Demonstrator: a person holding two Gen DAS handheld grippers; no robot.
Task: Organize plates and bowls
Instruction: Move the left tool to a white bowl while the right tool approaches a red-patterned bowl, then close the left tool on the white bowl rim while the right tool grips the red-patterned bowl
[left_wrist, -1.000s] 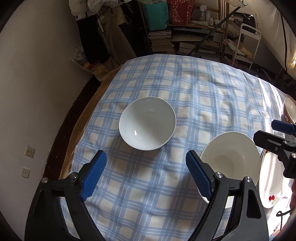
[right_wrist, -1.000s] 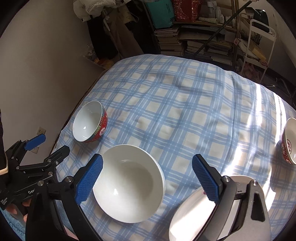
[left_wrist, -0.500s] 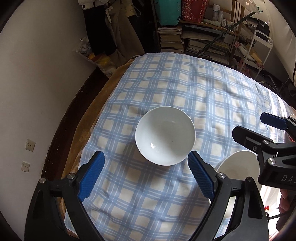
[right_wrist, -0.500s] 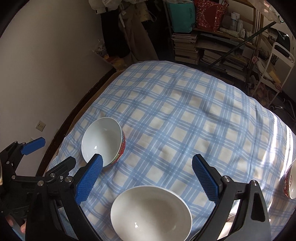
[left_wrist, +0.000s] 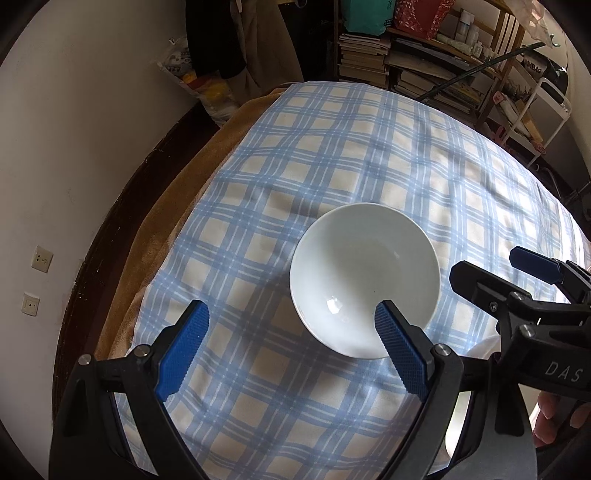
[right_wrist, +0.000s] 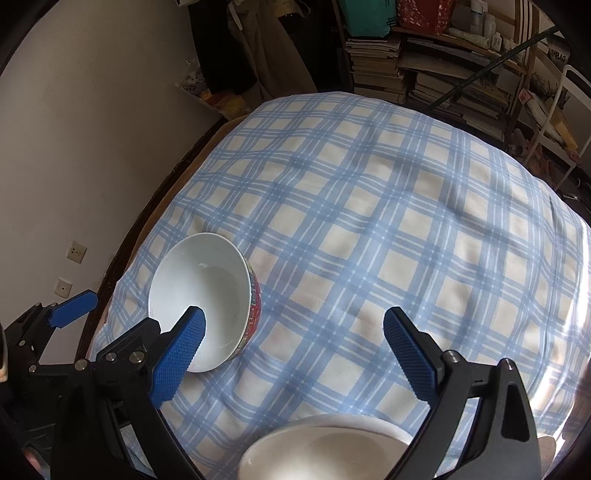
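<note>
Daylight is coming in from the right, blowing out the right edge of the cloth (right_wrist: 576, 295) in the right wrist view. The rest of the cloth is sitting in soft, dim shade with faint streaky shadows crossing it. The bowl (left_wrist: 364, 280) is showing a small glare spot inside. The wall (left_wrist: 85, 122) is lit evenly. The shelves (left_wrist: 424, 55) at the back are looking dark. Fisheye is bending edges hard, with black vignette corners. Both views are sharp, with no motion blur showing.
</note>
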